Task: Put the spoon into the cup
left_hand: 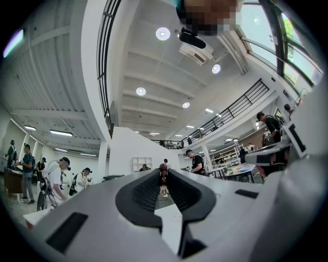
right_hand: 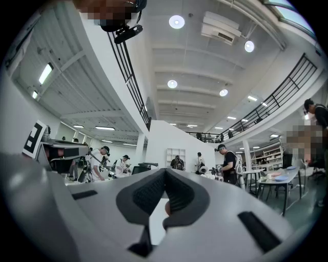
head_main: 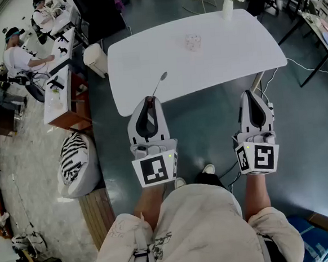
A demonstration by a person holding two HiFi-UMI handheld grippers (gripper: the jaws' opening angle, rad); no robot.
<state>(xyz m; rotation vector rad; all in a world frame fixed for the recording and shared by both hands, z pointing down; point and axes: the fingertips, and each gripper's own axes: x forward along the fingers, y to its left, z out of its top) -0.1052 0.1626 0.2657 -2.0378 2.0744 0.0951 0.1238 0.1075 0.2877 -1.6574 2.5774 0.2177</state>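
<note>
Open hall, white desk point(head_main: 141, 61): cup point(head_main: 192, 41) near desk centre; left hand-held gripper point(head_main: 149, 100) at desk near edge, grasping spoon point(head_main: 159, 84); right hand-held gripper point(head_main: 252, 94) off desk near corner, clenched, empty.

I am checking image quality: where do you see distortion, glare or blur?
Head view: sharp, mildly curved edges; the cup is faint against the bright table. Left gripper view and right gripper view: strong fisheye, dark corners, glaring ceiling lamps.
</note>
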